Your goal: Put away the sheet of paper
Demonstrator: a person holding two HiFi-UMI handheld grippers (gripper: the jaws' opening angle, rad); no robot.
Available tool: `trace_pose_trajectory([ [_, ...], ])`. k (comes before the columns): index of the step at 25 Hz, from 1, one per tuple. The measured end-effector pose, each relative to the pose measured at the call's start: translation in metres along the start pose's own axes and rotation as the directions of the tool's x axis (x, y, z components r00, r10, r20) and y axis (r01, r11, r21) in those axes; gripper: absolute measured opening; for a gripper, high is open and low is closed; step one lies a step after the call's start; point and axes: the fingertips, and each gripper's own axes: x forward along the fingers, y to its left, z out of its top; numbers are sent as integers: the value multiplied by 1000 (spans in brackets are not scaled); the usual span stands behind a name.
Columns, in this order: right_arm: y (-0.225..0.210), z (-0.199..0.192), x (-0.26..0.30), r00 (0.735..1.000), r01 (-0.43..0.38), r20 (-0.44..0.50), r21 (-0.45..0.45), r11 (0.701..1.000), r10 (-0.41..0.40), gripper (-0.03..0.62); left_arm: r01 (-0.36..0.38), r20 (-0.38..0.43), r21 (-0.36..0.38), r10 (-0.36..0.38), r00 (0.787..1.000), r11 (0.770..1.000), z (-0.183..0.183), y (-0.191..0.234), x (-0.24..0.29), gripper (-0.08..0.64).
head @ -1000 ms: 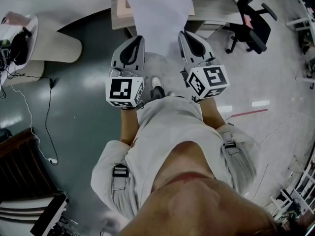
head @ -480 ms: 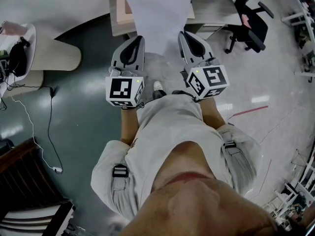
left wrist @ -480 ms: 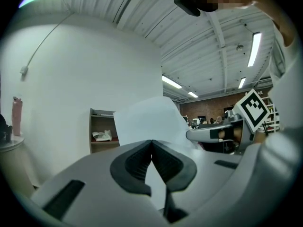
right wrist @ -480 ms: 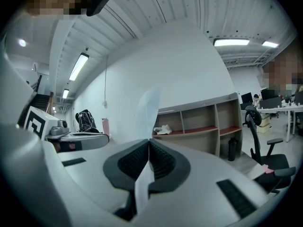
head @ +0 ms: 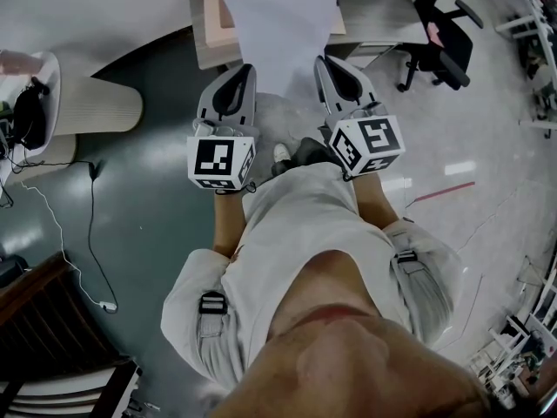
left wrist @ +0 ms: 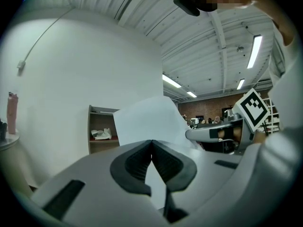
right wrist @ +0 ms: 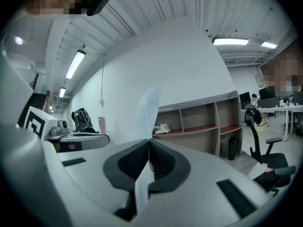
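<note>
A: What are the jaws doing right now?

B: Both pairs are clenching on the sheet of paper (head: 278, 33); the left gripper (head: 237, 70) is pinching its near left edge; the right gripper (head: 327, 64) is pinching its near right edge.

A: Are the gripper views showing the same?

B: Yes; in the left gripper view the jaws are meeting on the white sheet, which is rising above them and spreading to the right; in the right gripper view the sheet is showing almost edge-on, running up from between the closed jaws.

A: And where is the paper sitting?

B: It is hanging in the air between the two grippers, ahead of the person; seen from the head, its far part is overlapping the top of the wooden shelf unit (head: 209, 37); whether it is touching that unit I cannot tell; an office chair (head: 446, 46) is standing off to the right.
</note>
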Motion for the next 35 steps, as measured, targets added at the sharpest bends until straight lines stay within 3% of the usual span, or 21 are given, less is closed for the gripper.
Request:
trace_pose_trajectory([
  [15,-25,1,59,999,-28,-30,8,1000,28,20,-28,-27,-20,28,999,999,-5,38,49,21],
  [35,-70,20,114,998,-61,-7,7,998,61,20,-48,-13,15,48,999,999,12,62,118,21],
])
